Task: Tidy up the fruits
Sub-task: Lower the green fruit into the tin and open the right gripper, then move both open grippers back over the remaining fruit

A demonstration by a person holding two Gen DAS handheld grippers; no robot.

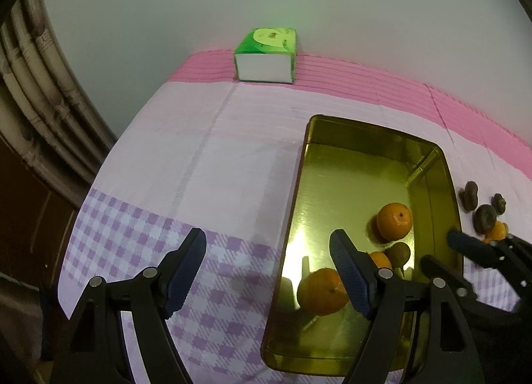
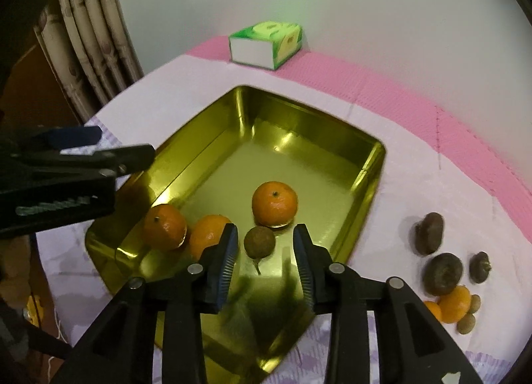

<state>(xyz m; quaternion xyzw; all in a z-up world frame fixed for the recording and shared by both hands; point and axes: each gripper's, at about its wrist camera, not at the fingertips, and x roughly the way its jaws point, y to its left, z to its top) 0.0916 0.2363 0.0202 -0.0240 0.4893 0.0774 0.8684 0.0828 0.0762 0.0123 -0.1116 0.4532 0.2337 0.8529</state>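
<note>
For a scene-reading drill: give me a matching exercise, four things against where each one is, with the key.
Things:
1. green-and-white tissue box
2. small round brown fruit with a stem
3. dark brown wrinkled fruits
4. right gripper

Places:
A. on the cloth, right of the gold metal tray
B. inside the tray, beside the orange tangerines
C. on the pink stripe by the wall
D. open above the tray's near end

Pairs: 1-C, 2-B, 3-A, 4-D

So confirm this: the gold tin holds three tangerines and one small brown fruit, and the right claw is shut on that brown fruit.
Not quite. In the right wrist view the right claw is open; the small brown fruit lies on the gold tin floor between its fingers, ungripped. The three tangerines in the tin are right.
</note>
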